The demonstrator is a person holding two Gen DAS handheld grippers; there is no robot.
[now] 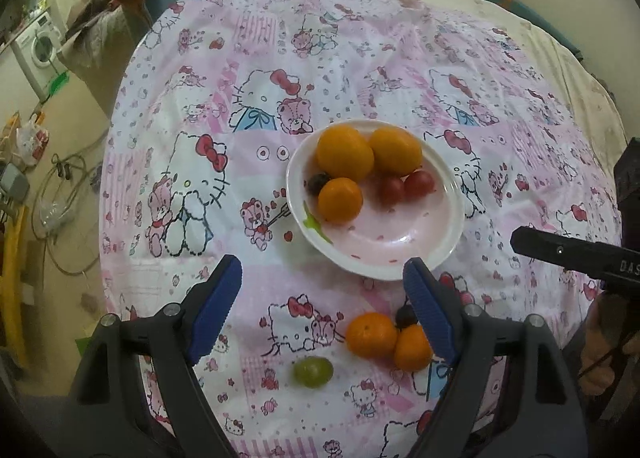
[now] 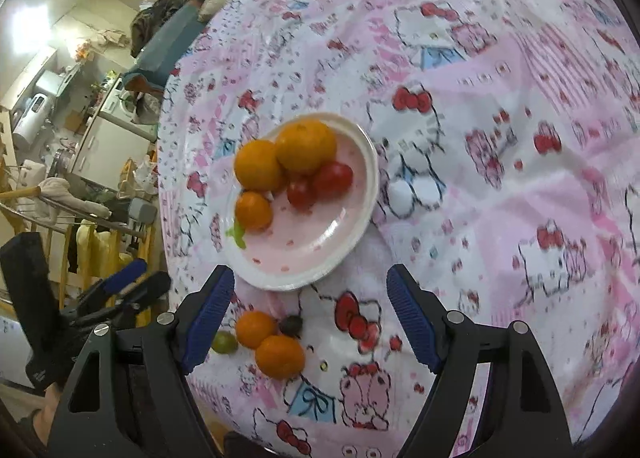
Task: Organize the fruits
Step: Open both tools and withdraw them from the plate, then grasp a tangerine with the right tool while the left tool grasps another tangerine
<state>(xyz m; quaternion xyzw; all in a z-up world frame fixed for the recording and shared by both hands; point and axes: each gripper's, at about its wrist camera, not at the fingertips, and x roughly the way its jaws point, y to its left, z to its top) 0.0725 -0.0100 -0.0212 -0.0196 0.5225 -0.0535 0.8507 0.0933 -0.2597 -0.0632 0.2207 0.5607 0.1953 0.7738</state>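
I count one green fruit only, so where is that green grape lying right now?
The green grape lies on the patterned cloth, outside the plate and nearer the camera. In the left wrist view it sits just left of two loose oranges, between the open fingers.

Your left gripper [image 1: 322, 282] spreads wide over bare cloth [image 1: 256, 282], clear beneath. The plate [image 1: 448, 234] rim blocks straight ahead; its near half lies free, fruit crowding the far half. Two oranges [image 1: 372, 334], a dark grape [image 1: 404, 316] and a green grape [image 1: 313, 371] cluster near your right finger, seemingly touching. The right gripper [image 2: 310, 294] also gapes.
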